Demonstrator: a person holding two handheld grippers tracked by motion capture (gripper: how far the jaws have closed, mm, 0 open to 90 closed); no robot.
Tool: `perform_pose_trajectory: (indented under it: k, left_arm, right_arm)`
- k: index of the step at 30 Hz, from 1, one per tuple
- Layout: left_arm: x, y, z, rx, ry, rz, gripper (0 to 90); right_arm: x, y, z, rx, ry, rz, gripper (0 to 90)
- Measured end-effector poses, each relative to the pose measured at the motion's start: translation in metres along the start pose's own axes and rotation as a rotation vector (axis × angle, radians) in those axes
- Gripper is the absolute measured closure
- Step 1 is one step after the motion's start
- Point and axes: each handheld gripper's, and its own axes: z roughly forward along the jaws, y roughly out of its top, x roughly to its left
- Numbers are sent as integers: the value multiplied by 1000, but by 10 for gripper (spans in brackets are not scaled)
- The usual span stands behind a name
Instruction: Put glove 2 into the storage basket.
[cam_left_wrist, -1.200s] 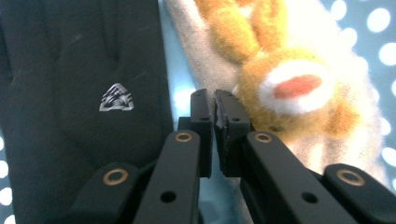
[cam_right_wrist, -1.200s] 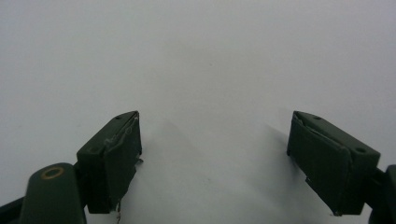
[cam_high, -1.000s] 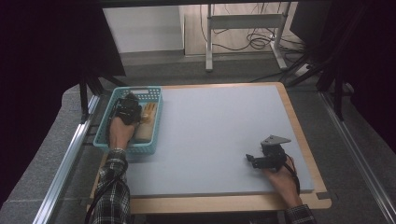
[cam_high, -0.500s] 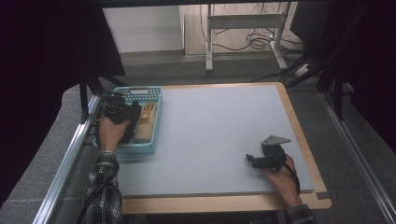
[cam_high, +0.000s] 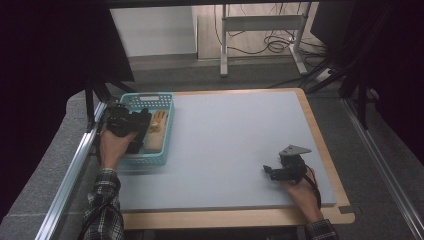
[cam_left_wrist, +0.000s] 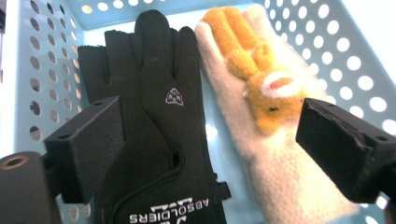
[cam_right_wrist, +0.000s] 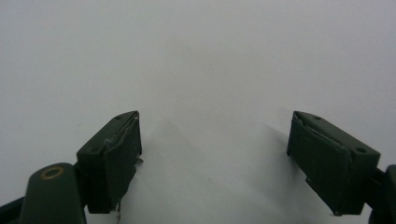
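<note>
Your left gripper (cam_left_wrist: 210, 154), jaws spread wide over the teal basket (cam_left_wrist: 359, 60), should drop onto the black glove (cam_left_wrist: 159, 116) at 11 o'clock, clear of the cream mitten (cam_left_wrist: 261, 154).

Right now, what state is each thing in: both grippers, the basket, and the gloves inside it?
Left gripper: jaws open, above the basket, holding nothing.
Right gripper: jaws open, empty, over bare table.
Blue basket: upright at the table's left edge, holding gloves.
Black glove: lying flat in the basket.
Cream glove: flat beside the black one, ungripped.
</note>
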Motion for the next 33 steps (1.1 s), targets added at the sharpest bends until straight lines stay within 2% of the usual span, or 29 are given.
perform_pose_trajectory:
  k: [6,11,18,29,33]
  left_arm:
    - [2,-6,-9,-13,-30,2,52]
    - [-1,-7,-16,-29,-31,17,46]
    - [-6,-10,-18,-16,-25,40,39]
    - [-16,-16,-28,-25,-15,113,18]
    - [-19,-18,-30,-33,-20,116,16]
  right_arm:
    - [0,0,0,1,-1,-1,175]
    - [0,0,0,1,-2,-2,175]
    - [0,0,0,0,-2,-3,175]
    - [1,0,0,-1,-4,-3,174]
    - [1,0,0,-1,-5,-4,174]
